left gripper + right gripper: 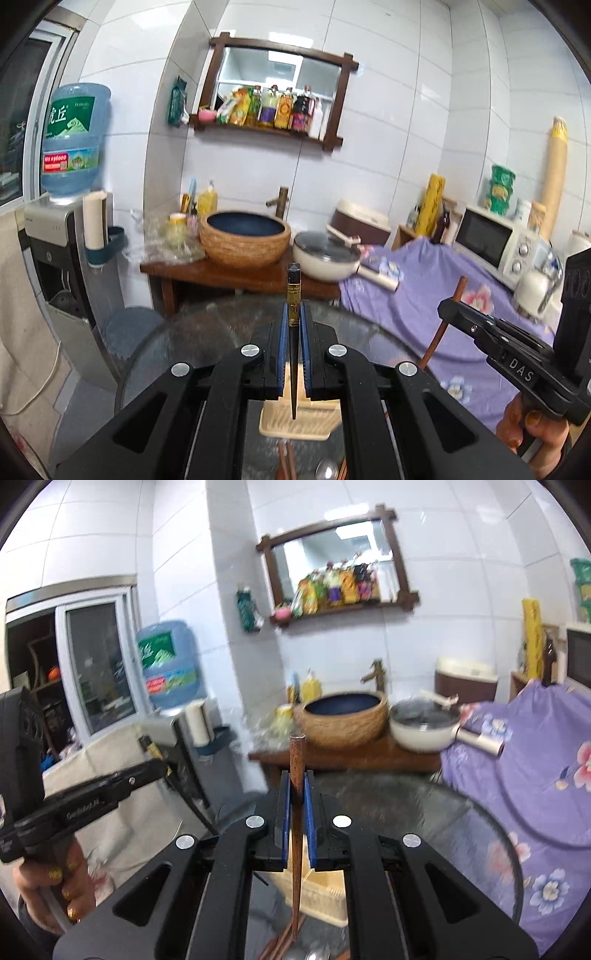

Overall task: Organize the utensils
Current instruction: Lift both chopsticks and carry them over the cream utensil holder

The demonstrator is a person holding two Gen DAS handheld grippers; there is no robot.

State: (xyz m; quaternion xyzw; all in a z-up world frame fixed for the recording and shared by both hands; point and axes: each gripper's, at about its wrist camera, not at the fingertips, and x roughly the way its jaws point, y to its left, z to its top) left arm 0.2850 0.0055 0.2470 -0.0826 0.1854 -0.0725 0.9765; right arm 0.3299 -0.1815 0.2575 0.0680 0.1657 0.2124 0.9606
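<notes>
L gripper clamps black chopstick upright betw pads; R gripper clamps brown chopstick likewise.

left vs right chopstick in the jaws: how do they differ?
Colour: the left gripper holds a black chopstick with a gold band; the right gripper holds a plain reddish-brown wooden chopstick. Top: black one ends in a faceted point, brown one flat. Shared: both clamped upright, above the cream utensil holder.

Lighting: bright, even, indoor; ceiling panels reflected in the wood-framed wall mirror. Glare: soft sheen on the white glossy wall tiles. Blur: motion smear on the round glass tabletop, right-wrist background softer. Distortion: strong fisheye bending, black vignette at corners.
</notes>
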